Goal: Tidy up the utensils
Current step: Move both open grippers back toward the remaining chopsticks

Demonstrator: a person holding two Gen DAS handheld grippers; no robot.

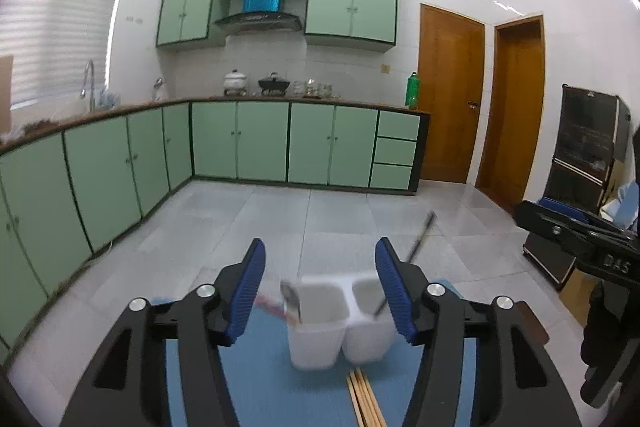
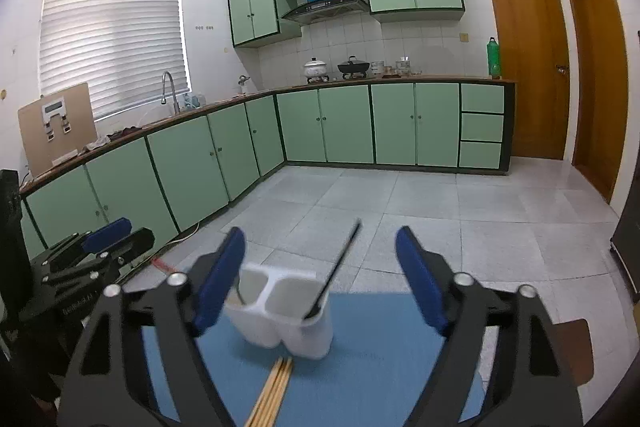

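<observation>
A white two-compartment utensil holder (image 1: 320,331) (image 2: 280,315) stands on a blue mat (image 1: 260,367) (image 2: 380,347). A thin black stick (image 1: 420,239) (image 2: 340,263) leans out of its right compartment. A blurred utensil with a reddish handle and a metal end (image 1: 290,301) sits at the rim of the left compartment. A bundle of wooden chopsticks (image 1: 366,399) (image 2: 272,391) lies on the mat just in front of the holder. My left gripper (image 1: 320,247) is open above the holder and holds nothing. My right gripper (image 2: 320,235) is open wide, also with nothing in it.
The brown table edge (image 1: 532,323) (image 2: 576,339) shows past the mat on the right. Beyond it are the grey tiled floor and green kitchen cabinets (image 2: 340,123). A black cabinet (image 1: 584,155) stands at the right wall. Each gripper shows at the edge of the other's view.
</observation>
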